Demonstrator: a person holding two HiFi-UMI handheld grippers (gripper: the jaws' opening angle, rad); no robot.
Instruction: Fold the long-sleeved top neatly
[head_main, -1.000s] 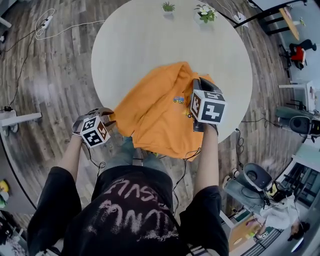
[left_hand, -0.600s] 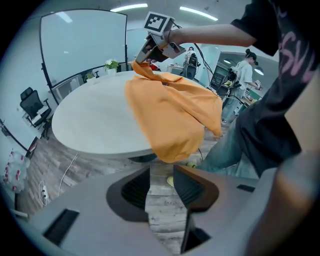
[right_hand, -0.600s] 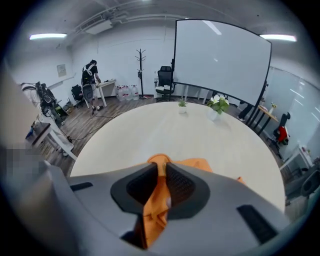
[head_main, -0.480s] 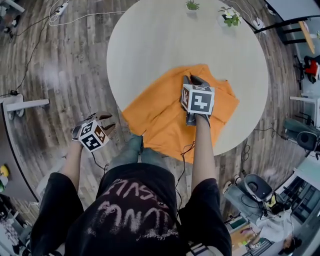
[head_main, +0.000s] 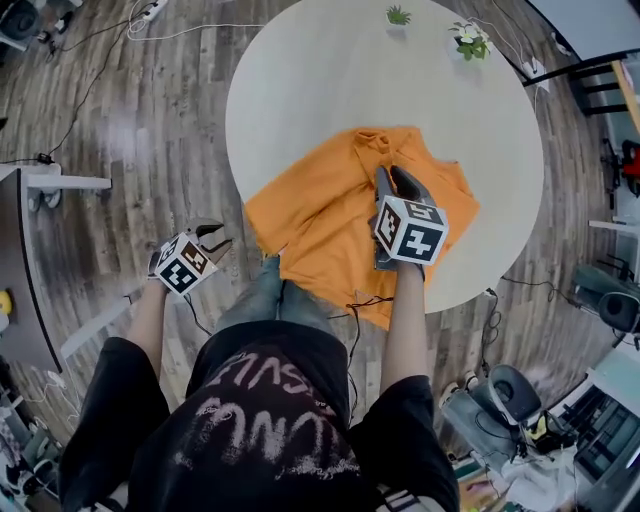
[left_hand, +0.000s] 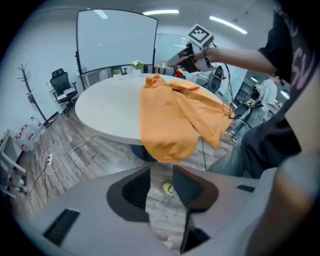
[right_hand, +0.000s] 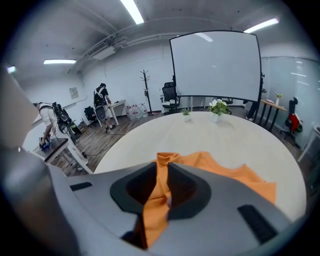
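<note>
the orange top (head_main: 315, 225) lies rumpled on the near part of the round table (head_main: 300, 90), with its near hem hanging over the edge toward us. the right tongs (head_main: 393, 176) sit over its middle. their jaws have just been opening, with cloth showing in the gap but not pinched, so we read them as released. the left tongs (head_main: 214, 234) are released and empty, off the table to the left, above the floor. to do this well, we'd bring the left in to the hanging edge, grip hems not bunches, spread the top flat before folding, and watch it doesn't slide off the near edge.
</note>
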